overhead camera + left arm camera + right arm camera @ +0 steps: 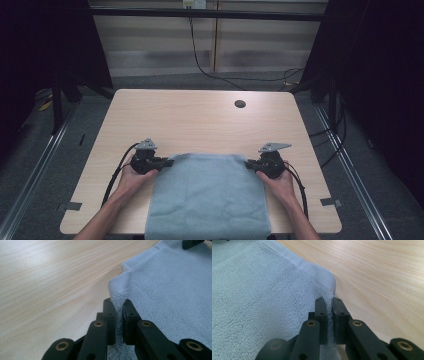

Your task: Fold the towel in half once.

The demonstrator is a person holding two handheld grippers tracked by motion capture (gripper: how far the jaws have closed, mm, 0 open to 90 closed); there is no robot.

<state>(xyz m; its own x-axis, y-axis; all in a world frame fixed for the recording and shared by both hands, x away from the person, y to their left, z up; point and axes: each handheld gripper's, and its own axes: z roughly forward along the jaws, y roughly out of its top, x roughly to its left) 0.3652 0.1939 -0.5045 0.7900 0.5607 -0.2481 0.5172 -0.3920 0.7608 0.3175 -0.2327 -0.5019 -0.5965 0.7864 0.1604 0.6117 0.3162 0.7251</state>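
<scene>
Two black hand-held grippers are each clenched on a far corner of one pale blue-grey terry cloth towel (210, 195). High view: the towel lies flat in the lower centre of the frame on the light wood-grain worktop (200, 120), its near edge hanging over the worktop's bottom edge. Left hand-held gripper (167, 162) sits at the towel's upper left corner, right hand-held gripper (249, 164) at its upper right corner; both point inward, level with the worktop. Left gripper view: jaws pinch a raised fold of towel corner (119, 302), bare worktop (50, 285) filling the left of the frame. Right gripper view: jaws pinch the hemmed corner (329, 300), towel to the left, worktop (382, 277) to the right. Small dark round hole (240, 104) in the worktop, upper centre, well apart from the towel.
</scene>
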